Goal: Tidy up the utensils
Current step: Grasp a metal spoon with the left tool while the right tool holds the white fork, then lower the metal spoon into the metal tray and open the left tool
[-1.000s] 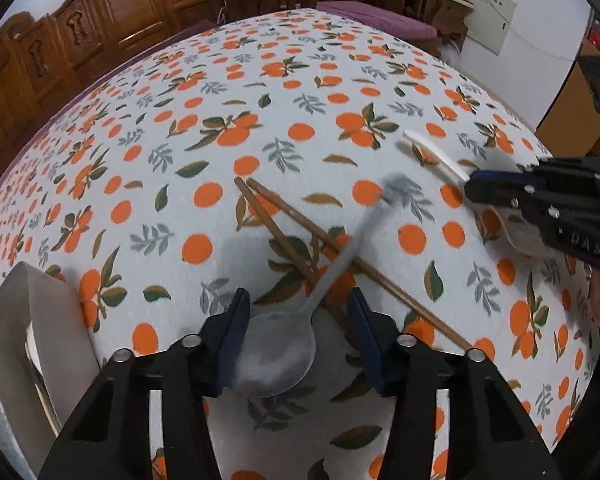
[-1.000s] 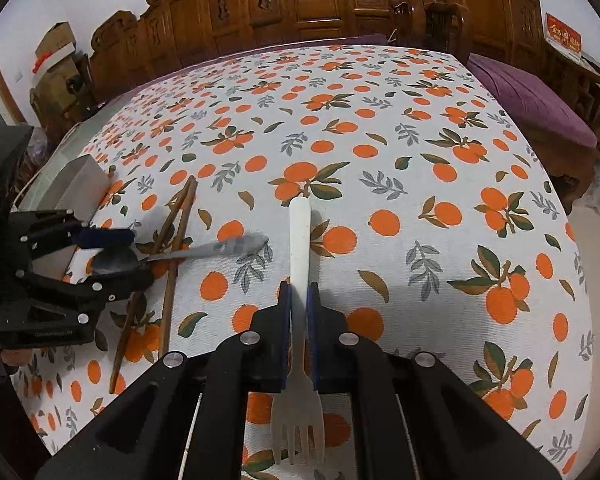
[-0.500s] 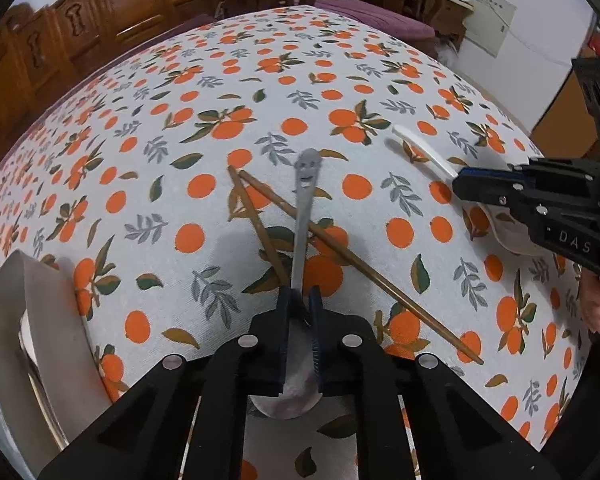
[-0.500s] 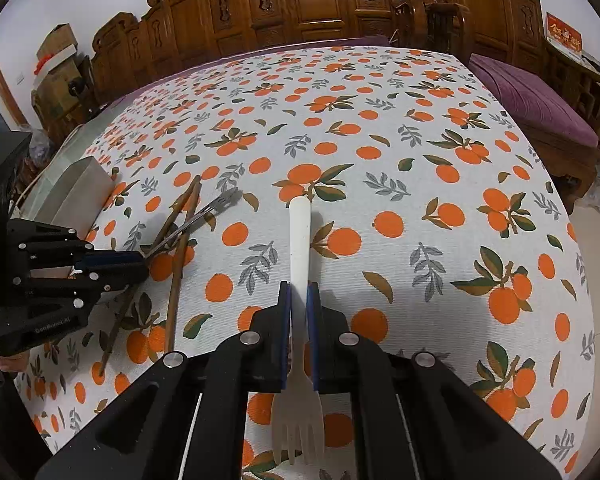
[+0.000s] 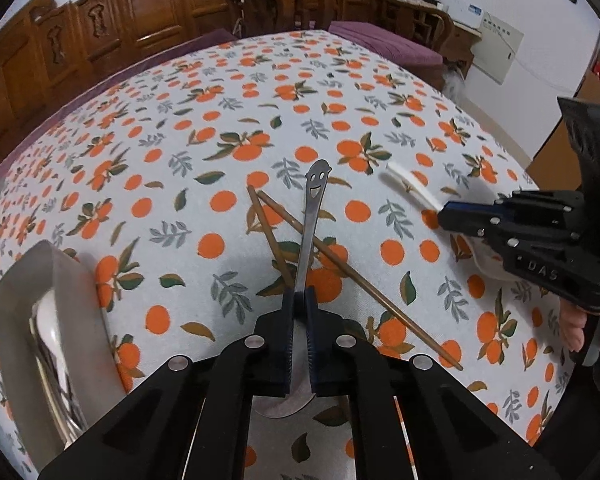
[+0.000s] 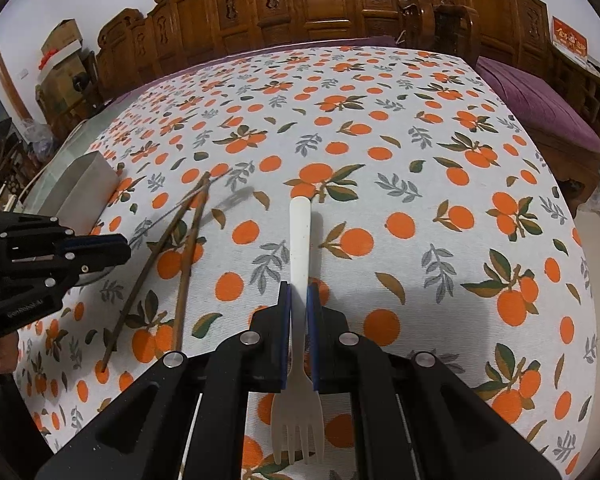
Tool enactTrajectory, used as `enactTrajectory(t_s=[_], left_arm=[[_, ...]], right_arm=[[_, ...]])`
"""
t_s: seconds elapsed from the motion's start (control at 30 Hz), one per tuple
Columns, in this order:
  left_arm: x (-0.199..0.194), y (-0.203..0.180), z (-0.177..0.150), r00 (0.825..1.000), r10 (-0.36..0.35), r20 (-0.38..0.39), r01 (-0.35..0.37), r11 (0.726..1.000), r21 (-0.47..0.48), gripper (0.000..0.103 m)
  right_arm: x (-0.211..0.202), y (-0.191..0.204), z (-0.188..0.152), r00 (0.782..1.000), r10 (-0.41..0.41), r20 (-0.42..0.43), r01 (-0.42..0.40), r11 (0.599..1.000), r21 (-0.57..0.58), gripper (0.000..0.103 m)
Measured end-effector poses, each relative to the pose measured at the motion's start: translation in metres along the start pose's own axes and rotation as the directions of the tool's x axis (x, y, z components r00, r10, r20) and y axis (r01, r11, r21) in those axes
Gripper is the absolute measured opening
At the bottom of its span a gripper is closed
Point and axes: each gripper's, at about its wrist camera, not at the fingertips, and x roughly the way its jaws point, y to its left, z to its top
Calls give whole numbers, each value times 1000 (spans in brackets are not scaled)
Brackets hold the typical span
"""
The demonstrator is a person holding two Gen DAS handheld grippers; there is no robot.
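My left gripper (image 5: 299,300) is shut on the neck of a steel spoon (image 5: 312,216) with a smiley face cut in its handle end; the handle points away and the bowl shows below the jaws. Two brown chopsticks (image 5: 340,260) lie crossed on the cloth under it. In the right wrist view my right gripper (image 6: 298,296) is shut on a white plastic fork (image 6: 300,236), tines toward the camera. The left gripper (image 6: 112,246) shows at the left of that view and the right gripper (image 5: 452,216) at the right of the left wrist view. The chopsticks (image 6: 188,248) lie between them.
A metal utensil box (image 5: 60,304) holding a white utensil stands at the table's left edge, seen too in the right wrist view as a grey box (image 6: 84,192). The orange-print tablecloth (image 6: 380,160) covers the table. Carved wooden chairs (image 6: 300,4) line the far side.
The left jaws closed from wide open onto the spoon's neck. The spoon's handle swung from pointing right to pointing straight away and rose off the chopsticks. The right gripper and fork stayed put.
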Motion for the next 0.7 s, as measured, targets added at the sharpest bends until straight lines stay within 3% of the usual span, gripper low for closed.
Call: enactTrajectory(t_s=[0.37,0.7], left_arm=[[-36,13,-12,998,29,49,-27,999,-34,5],[-72,39,-29,993,73,91,-66,995,-73,5]], right_arm=[[-6,39,4,999,44,11,-43,995,-90,9],[-18,93,0,998,44,34,-35,970,-242,9]])
